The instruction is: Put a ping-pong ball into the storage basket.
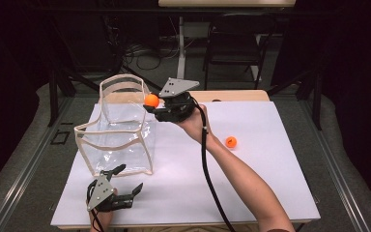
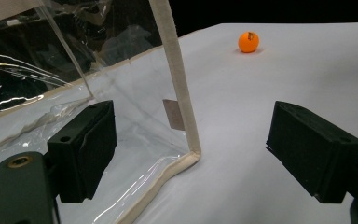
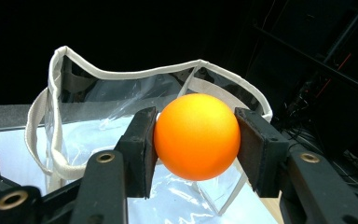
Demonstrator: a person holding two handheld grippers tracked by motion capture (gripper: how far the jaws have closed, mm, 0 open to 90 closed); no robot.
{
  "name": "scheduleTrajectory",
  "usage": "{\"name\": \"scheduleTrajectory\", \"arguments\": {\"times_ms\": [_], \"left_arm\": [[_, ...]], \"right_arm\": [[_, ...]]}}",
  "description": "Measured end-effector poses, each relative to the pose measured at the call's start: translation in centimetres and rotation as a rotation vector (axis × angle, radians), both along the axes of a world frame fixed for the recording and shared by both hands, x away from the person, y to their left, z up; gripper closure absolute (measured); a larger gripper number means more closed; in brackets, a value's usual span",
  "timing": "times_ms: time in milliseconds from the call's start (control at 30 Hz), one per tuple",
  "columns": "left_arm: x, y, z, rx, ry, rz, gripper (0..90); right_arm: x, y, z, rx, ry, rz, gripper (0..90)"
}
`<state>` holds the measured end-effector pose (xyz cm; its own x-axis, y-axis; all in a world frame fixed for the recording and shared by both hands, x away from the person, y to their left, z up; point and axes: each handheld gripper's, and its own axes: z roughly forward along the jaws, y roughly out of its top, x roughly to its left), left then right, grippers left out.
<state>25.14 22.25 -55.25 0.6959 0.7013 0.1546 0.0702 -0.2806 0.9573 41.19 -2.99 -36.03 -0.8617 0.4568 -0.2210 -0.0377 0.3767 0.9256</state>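
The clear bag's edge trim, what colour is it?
Cream, on the clear bag; the right gripper view shows it best.

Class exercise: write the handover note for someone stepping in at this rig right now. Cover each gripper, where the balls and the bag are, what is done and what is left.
Right gripper: shut on an orange ball, held up at the rim of the clear bag.
Left gripper: open, holding nothing, its jaws either side of the bag's near corner seam without touching it.
Second orange ball: loose on the white table, to the right.
Done: first ball picked up and carried to the bag.
Left: probably drop it in, then fetch the second ball. No ball visible inside the bag.
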Motion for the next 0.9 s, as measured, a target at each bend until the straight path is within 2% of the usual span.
{"name": "scheduleTrajectory", "arguments": {"times_ms": [900], "left_arm": [[0.0,0.0,0.0,-0.002,-0.001,0.001,15.5]], "right_arm": [[0.0,1.1,0.4,0.011,-0.005,0.013,50.9]]}}
